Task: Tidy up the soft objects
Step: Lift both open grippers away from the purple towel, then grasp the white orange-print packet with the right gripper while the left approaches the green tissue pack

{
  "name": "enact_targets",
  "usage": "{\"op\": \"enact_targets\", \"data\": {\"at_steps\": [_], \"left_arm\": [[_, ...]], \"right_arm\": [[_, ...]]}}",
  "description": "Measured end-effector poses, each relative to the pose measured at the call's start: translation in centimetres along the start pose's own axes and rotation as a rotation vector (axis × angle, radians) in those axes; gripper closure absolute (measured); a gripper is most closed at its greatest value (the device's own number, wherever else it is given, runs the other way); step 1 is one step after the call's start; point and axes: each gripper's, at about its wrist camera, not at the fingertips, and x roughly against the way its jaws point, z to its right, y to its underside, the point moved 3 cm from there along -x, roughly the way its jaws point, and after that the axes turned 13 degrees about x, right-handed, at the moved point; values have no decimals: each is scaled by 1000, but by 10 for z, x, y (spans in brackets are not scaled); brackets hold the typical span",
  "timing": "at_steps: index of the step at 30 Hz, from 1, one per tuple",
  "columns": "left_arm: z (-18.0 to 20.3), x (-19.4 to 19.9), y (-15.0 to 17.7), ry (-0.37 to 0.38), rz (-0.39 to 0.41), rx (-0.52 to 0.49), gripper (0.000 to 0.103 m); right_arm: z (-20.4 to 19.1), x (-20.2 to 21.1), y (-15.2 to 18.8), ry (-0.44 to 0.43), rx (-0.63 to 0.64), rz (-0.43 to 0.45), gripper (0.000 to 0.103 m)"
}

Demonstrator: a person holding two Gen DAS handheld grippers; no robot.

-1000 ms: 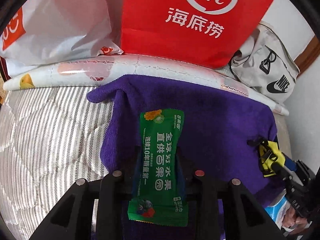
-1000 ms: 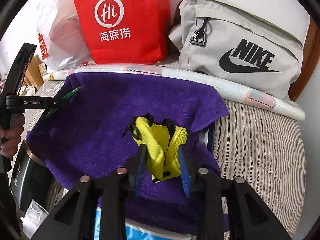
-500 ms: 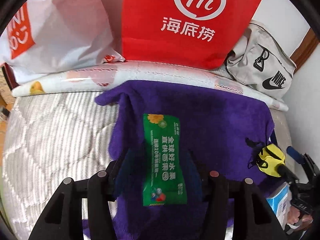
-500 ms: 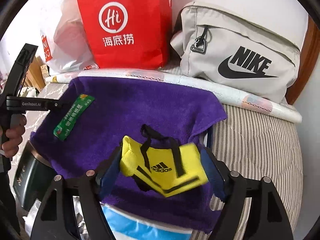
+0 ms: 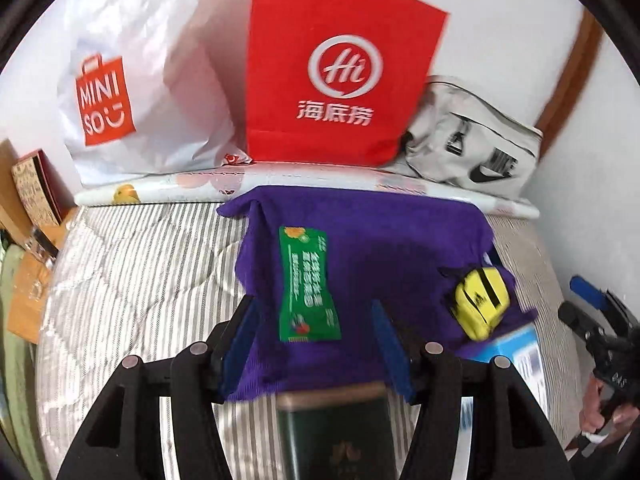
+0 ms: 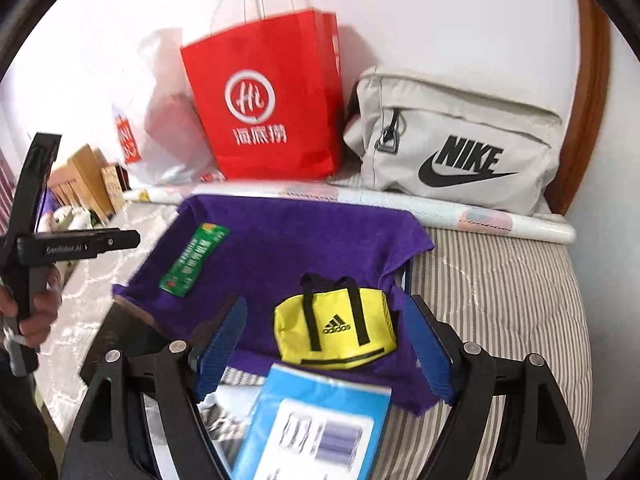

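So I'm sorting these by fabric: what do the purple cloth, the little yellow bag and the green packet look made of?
Purple cloth: looks like plush microfibre or terry, matte and fuzzy, draping in soft folds. Little yellow bag: seems woven synthetic, with a mesh side panel, black webbing handles and a printed logo. Green packet: likely thin plastic film, printed, slightly glossy, with crimped ends; not fabric.

You had the towel (image 5: 380,240) spread on the bed (image 5: 140,264), snack packet (image 5: 308,284) on its left part, small bag (image 6: 336,328) on its right. Behind it a roll (image 6: 480,216), then two shopping bags (image 5: 340,72) and pouch (image 6: 460,140) by the wall.
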Motion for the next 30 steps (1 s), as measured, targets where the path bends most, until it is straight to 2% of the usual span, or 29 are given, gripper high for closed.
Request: {"op": "enact_targets", "data": {"at_steps": [4,9,15,22,30], "left_arm": [[10,28,15,-1,33,-15,47],[9,55,42,20,28,-4,47],[8,68,92,30,7,-17,47],[-4,66,144,38,-38,-8,47],[-26,68,174,24,-45,28,47]], "right_arm": [[-4,23,11,15,-16,13,23],[-14,54,35,6,-40,25,23],[-49,84,69,26,45,0,23],[-95,94,118,-108,47,-43,23],[-155,82,157,-267,147,-83,23]]}}
